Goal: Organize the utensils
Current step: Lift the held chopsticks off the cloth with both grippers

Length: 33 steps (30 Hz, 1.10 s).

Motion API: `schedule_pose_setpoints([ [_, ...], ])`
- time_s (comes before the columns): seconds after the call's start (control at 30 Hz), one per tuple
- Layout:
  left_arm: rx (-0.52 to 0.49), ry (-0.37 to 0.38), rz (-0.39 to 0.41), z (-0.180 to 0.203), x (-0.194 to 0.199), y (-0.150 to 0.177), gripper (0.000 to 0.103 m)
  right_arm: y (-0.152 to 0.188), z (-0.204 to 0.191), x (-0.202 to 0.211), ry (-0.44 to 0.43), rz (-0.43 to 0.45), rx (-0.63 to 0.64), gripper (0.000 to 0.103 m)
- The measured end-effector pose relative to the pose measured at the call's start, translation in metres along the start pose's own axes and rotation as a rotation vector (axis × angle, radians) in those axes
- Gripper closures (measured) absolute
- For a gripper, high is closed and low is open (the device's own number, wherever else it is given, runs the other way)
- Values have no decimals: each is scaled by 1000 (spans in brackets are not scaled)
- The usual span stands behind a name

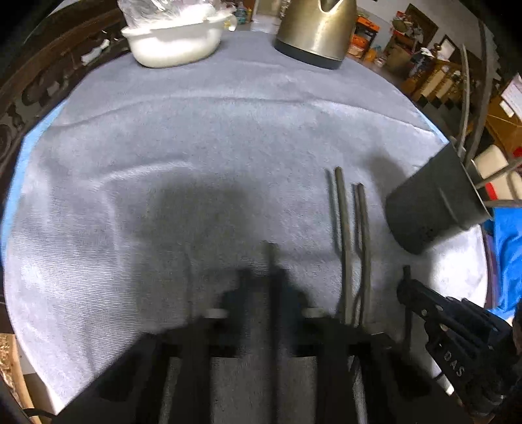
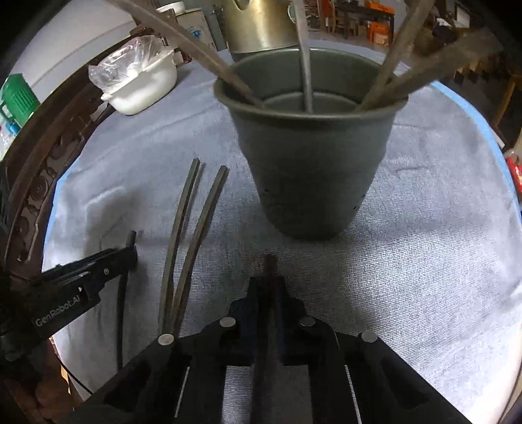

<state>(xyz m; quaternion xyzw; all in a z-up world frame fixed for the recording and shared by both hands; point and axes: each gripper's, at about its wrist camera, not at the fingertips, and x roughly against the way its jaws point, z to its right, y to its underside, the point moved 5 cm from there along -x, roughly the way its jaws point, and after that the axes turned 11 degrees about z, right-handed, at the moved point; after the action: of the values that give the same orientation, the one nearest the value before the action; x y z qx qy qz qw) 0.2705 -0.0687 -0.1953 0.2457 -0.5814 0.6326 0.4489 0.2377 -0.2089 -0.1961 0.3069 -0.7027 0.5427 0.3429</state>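
Observation:
A dark grey cup (image 2: 313,163) stands on the blue-grey cloth and holds several utensil handles; it also shows in the left wrist view (image 1: 430,199) at the right. Two dark chopsticks (image 2: 192,234) lie side by side on the cloth left of the cup, also in the left wrist view (image 1: 354,241). My left gripper (image 1: 269,277) is shut on a dark chopstick (image 1: 270,257) that sticks out forward. My right gripper (image 2: 268,287) is shut on another dark chopstick (image 2: 270,270), just in front of the cup. Each gripper shows in the other's view, the left (image 2: 130,251) and the right (image 1: 406,287).
A white bowl (image 1: 173,42) with a plastic bag stands at the back left, a metal kettle (image 1: 316,29) at the back. The round table's cloth (image 1: 195,146) ends at a dark carved wooden rim (image 2: 36,182) on the left. Cluttered room beyond.

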Motion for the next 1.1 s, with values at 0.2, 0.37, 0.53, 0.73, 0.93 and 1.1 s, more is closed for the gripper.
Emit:
schedule_pose_setpoints([
  [0.2,6,14,-11,-7,13,17,95,9,16,7,-39,-42,-51,96],
  [0.37,9,8,-30,-10,21,27,87,18,18,13,-46,-79,-41,95],
  [0.53,18,-14,-37,-13,34,38,59,19,16,12,-39,-138,-38,93],
  [0.73,-48,-18,-23,-4,30,35,68,22,12,12,-32,-150,1,92],
  [0.93,-44,7,-20,-6,18,20,96,21,0,8,-7,-115,93,94],
  [1.1,26,16,41,-17,34,8,96,14,-3,11,-50,-82,75,95],
])
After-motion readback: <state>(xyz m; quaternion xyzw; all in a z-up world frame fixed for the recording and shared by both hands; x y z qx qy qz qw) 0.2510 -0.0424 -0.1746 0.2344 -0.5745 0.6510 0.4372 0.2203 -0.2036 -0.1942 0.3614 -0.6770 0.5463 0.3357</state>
